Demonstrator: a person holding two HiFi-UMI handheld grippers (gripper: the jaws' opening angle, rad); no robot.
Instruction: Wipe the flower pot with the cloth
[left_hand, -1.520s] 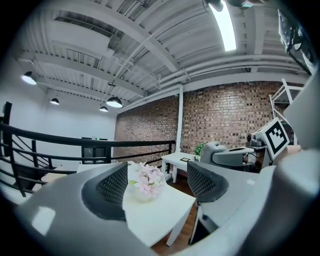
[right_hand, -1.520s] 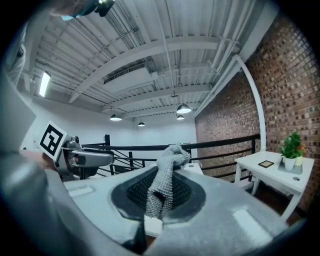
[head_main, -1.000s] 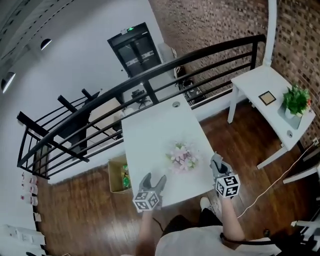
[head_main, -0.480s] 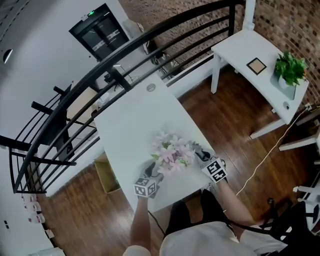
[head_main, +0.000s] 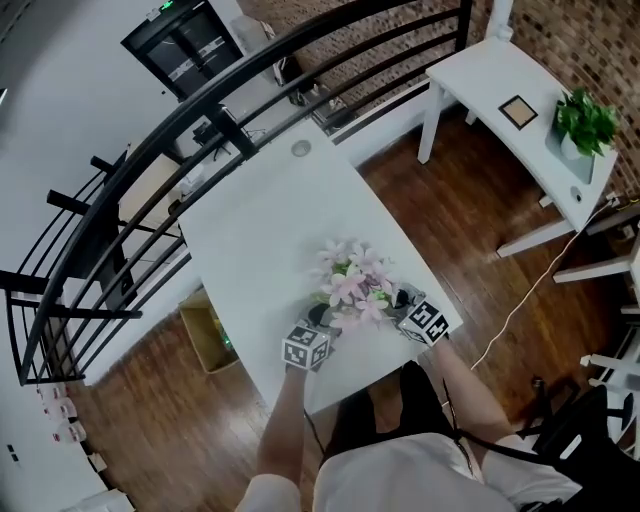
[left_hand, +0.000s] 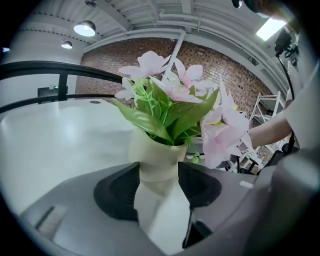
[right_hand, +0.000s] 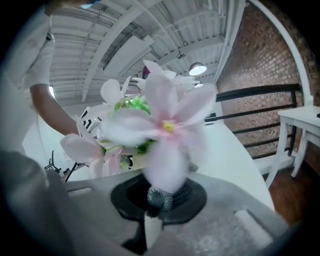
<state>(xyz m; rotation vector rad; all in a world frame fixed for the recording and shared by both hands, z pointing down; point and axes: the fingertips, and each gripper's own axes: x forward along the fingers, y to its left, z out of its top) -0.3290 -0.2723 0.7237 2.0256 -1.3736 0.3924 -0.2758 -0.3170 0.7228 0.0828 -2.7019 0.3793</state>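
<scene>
Left claw (head_main: 320, 320) has just been closing and now pinches the flower pot (left_hand: 157, 162) on the table (head_main: 270, 230), probably steadying it so the right claw (head_main: 405, 300), clenched on the cloth (right_hand: 167, 196), can wipe.

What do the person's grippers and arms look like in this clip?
The left gripper and right gripper match: grey moulded bodies, black jaw pads, each topped by a cube with black-and-white square markers. No cables show on them. The person wears a white short-sleeved top; forearms are bare.
</scene>
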